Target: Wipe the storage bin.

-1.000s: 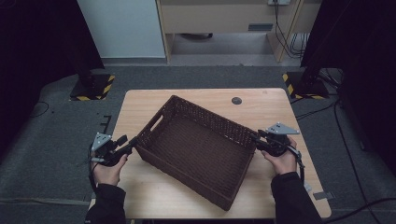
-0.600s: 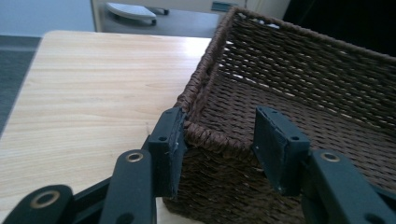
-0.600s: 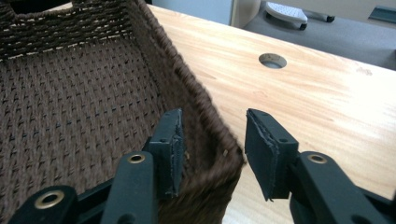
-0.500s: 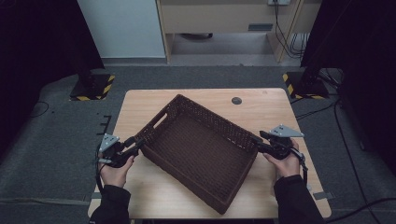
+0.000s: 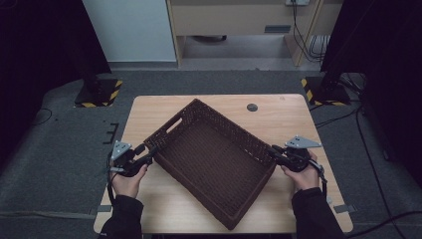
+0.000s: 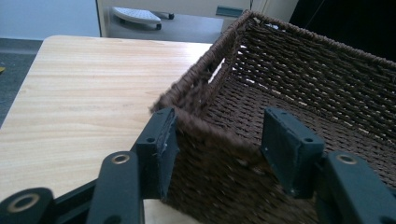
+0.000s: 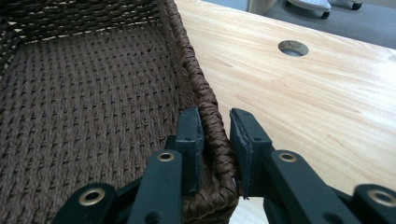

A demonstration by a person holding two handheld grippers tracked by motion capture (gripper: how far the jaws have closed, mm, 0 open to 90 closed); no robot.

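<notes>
A big brown basket (image 5: 214,159) sits on the worktop (image 5: 298,119), turned so its corners point at the edges. One corner hangs close to the near edge. It is empty.

The right gripper (image 7: 217,140) pinches the basket's rim at the corner by the right edge. Its jaws have just been closing, with one inside the wall and one outside, and the woven rim is squeezed between them.

The left gripper (image 6: 215,144) is at the corner by the left edge. Its jaws have just been opening and now stand spread. The outer one touches the wall, but the inner one hangs free over the inside, so this side is not held.

The job looks like moving or turning the basket with both grippers. To do it well, the left jaws should close on the rim, low enough to catch the thick braid. Then both sides should lift or slide together, at the same speed, so the basket stays flat and does not twist out of the right grip.

Both hands reach in from the near edge, one at each side of the basket. The left hand (image 5: 128,179) and right hand (image 5: 304,177) hold their grippers about level, pointing inward at the basket.
</notes>
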